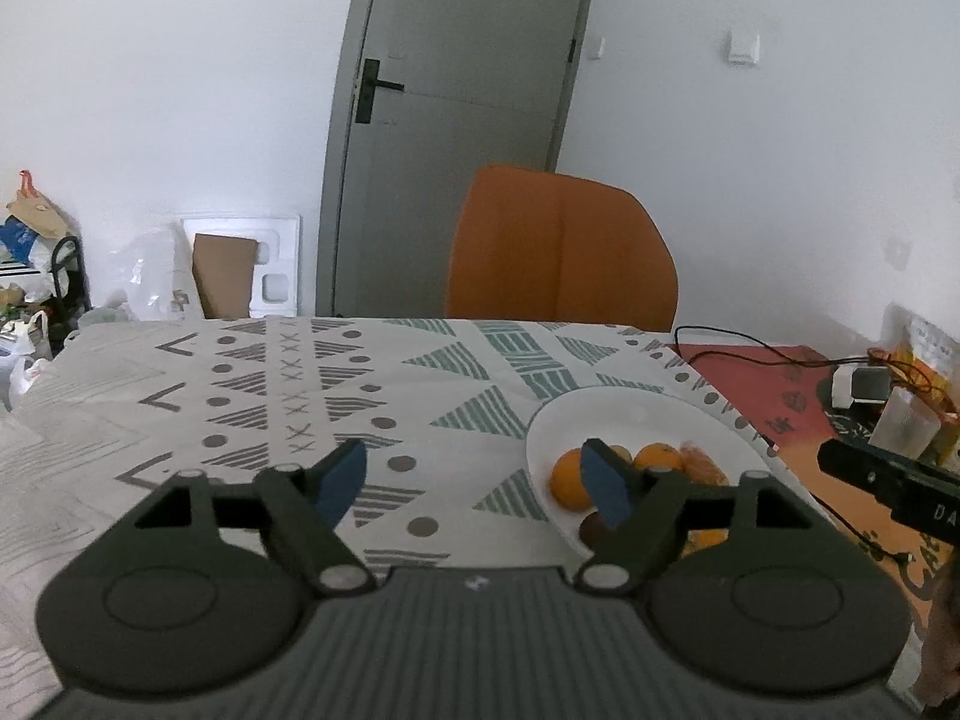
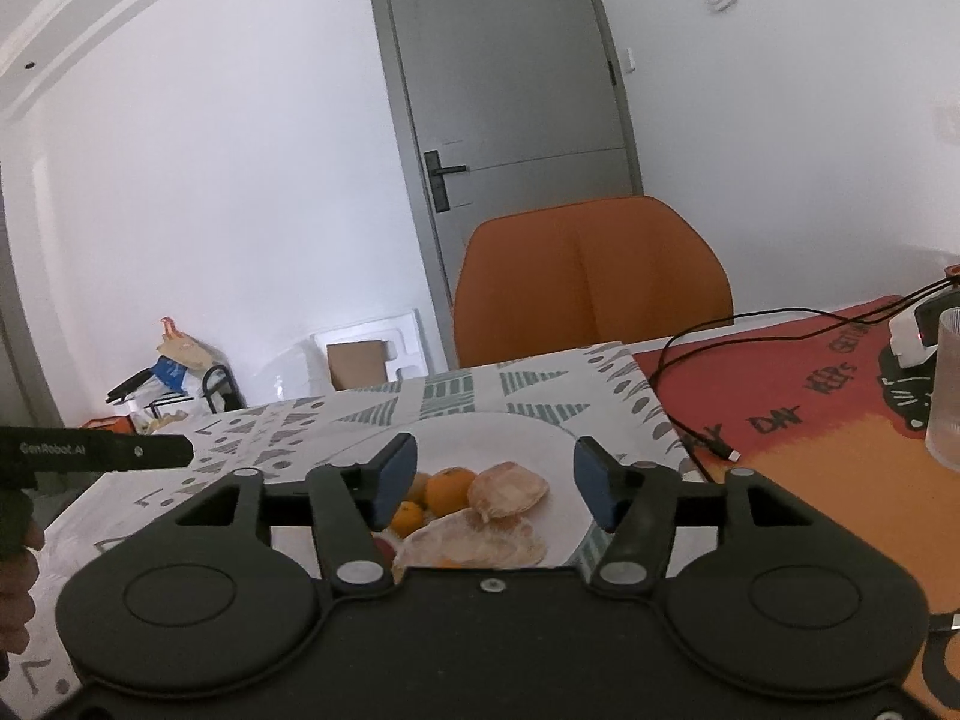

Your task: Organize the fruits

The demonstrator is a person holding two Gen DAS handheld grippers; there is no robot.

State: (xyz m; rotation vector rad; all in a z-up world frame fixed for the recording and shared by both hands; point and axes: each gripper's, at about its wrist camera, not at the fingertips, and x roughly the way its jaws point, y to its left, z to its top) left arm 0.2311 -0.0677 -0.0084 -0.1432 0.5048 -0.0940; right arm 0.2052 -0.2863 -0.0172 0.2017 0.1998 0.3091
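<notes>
A white plate (image 1: pixel 630 414) on the patterned tablecloth holds several oranges (image 1: pixel 569 479) and a dark fruit (image 1: pixel 591 528). My left gripper (image 1: pixel 477 489) is open and empty, hovering just left of the plate. In the right wrist view the plate (image 2: pixel 516 429) lies right ahead, with oranges (image 2: pixel 450 489), a peeled citrus fruit (image 2: pixel 510 489) and a larger pale peeled piece (image 2: pixel 474 543). My right gripper (image 2: pixel 495 489) is open and empty, its jaws spread above the plate's near side. Fruit at the plate's near edge is hidden by the gripper bodies.
An orange chair (image 1: pixel 564 252) stands behind the table, before a grey door (image 1: pixel 462 120). A red mat (image 2: pixel 810 396) to the right carries a black cable (image 2: pixel 690 420), a ribbed glass (image 2: pixel 948 390) and a white charger (image 2: pixel 912 342). Bags and boxes (image 1: pixel 36 276) clutter the floor at left.
</notes>
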